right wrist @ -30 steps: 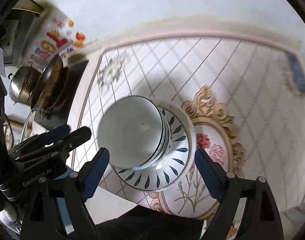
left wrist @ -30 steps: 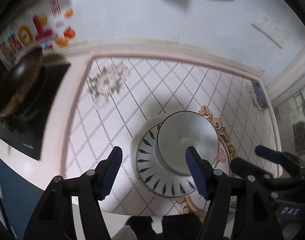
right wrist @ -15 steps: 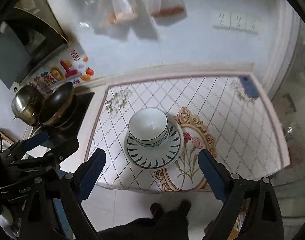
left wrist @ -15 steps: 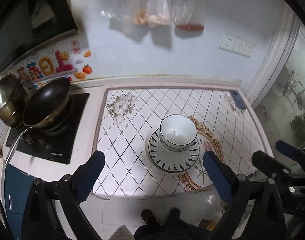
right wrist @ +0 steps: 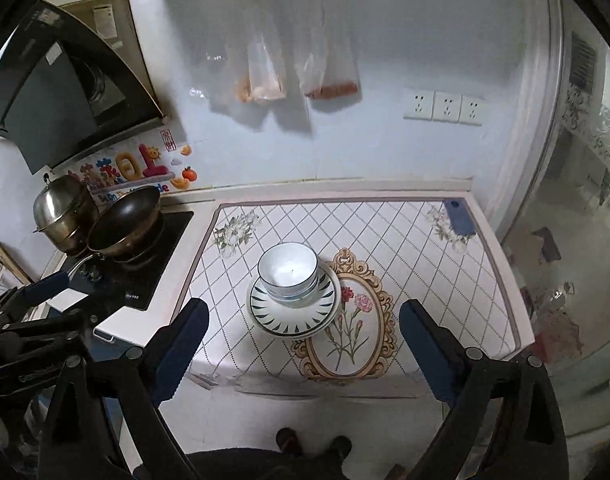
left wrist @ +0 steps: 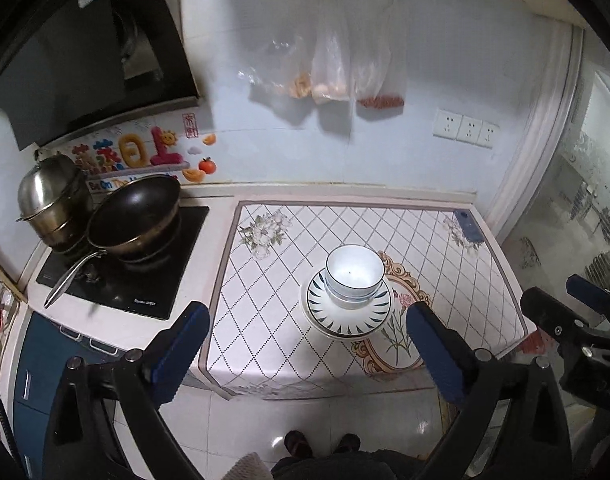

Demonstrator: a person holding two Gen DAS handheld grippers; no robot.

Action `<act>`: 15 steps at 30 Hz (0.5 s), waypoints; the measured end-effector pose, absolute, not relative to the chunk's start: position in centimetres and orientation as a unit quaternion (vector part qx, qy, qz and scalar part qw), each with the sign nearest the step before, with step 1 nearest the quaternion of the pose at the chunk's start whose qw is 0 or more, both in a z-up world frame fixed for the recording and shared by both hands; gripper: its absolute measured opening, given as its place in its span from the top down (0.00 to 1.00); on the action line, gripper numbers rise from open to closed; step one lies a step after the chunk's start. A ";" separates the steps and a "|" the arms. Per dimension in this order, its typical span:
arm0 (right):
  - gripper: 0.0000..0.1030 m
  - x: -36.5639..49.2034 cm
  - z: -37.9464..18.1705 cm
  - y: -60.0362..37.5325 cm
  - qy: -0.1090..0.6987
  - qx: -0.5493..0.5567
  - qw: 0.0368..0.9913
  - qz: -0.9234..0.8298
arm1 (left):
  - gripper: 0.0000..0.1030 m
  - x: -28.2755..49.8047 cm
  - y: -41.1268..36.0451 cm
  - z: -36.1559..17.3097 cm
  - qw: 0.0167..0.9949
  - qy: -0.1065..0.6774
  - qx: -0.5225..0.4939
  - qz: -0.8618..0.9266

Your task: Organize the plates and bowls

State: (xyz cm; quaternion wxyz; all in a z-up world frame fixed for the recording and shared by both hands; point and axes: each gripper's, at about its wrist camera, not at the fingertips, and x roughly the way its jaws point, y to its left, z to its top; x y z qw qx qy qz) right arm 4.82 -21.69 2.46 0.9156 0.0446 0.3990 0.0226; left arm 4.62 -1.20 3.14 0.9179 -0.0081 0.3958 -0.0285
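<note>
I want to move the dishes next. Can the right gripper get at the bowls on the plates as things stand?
Probably yes. The right gripper is open and empty, facing the bowls stacked on the plates. Nothing stands between them, though it is held well back.

Home kitchen. Black induction hob (left wrist: 121,268) set into the counter at left, carrying a dark wok-style frying pan (left wrist: 135,216) and a lidded stainless steel pot (left wrist: 53,196). Slanted black range hood (left wrist: 77,52) above them. White tiled wall with triple white power sockets (right wrist: 443,107) and hanging clear plastic food bags (left wrist: 345,60). Table under a floral diamond-pattern cloth (right wrist: 405,248).
</note>
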 end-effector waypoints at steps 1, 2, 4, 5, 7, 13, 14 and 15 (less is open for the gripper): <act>0.05 4.4 2.7 -21.8 0.394 0.043 0.918 0.022 | 0.02 4.3 -1.2 3.3 0.919 0.393 -0.009 -0.026; 0.05 4.1 3.0 -21.9 0.390 0.042 0.920 0.021 | 0.02 4.0 -1.2 3.4 0.920 0.390 -0.011 -0.025; 0.05 3.6 3.3 -22.2 0.383 0.040 0.923 0.019 | 0.02 3.7 -1.1 3.5 0.921 0.388 -0.013 -0.024; 0.05 3.5 3.4 -22.4 0.381 0.041 0.924 0.017 | 0.02 3.6 -1.3 3.5 0.921 0.389 -0.013 -0.024; 0.04 3.2 3.6 -22.7 0.378 0.043 0.925 0.015 | 0.02 3.4 -1.4 3.3 0.921 0.390 -0.014 -0.024; 0.04 3.1 3.5 -23.4 0.380 0.044 0.924 0.016 | 0.02 3.2 -1.6 3.3 0.921 0.389 -0.013 -0.019; 0.04 3.2 3.4 -23.4 0.381 0.043 0.923 0.017 | 0.02 3.0 -1.6 3.4 0.921 0.389 -0.013 -0.018; 0.04 3.2 3.3 -23.4 0.382 0.043 0.923 0.018 | 0.02 3.0 -1.6 3.4 0.921 0.388 -0.012 -0.017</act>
